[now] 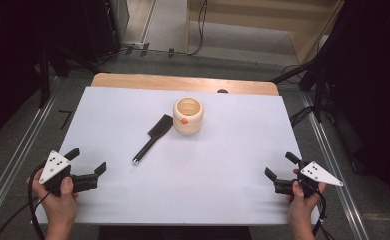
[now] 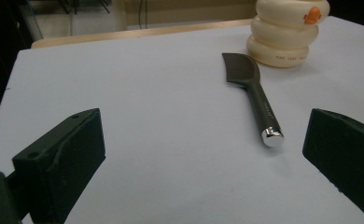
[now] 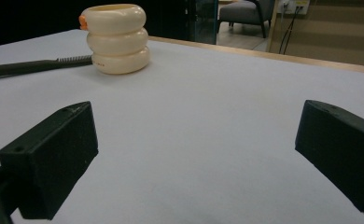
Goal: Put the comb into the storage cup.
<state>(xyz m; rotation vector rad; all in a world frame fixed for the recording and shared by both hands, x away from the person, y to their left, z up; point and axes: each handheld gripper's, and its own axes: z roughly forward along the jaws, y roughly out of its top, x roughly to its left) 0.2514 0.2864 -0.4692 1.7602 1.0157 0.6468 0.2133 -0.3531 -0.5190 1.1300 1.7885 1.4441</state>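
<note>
High view: I hold the left claw [image 1: 89, 162] and the right claw [image 1: 279, 166] at the near corners of the white surface [image 1: 108, 110], both spread wide and empty. The black spatula [image 1: 153, 137] lies ahead of the left claw and inward from it, well apart, its blade touching or just beside the cream ringed cup [image 1: 188, 115]; I cannot tell which. The cup stands upright, well ahead of both claws.

Left gripper view: between my spread jaws the spatula [image 2: 255, 93] lies flat, its shiny handle end pointing back toward the claw and its blade toward the cup [image 2: 285, 32].

Right gripper view: my jaws stand spread over bare surface; the cup [image 3: 117, 37] sits far ahead to the left, with the spatula [image 3: 35, 65] beyond it on that side.

As I judge it, the step in hand is the left claw's approach to the handle. To do it well, I should come in low, straddle the handle across its width near the shiny end, and close squarely, away from the cup.
</note>
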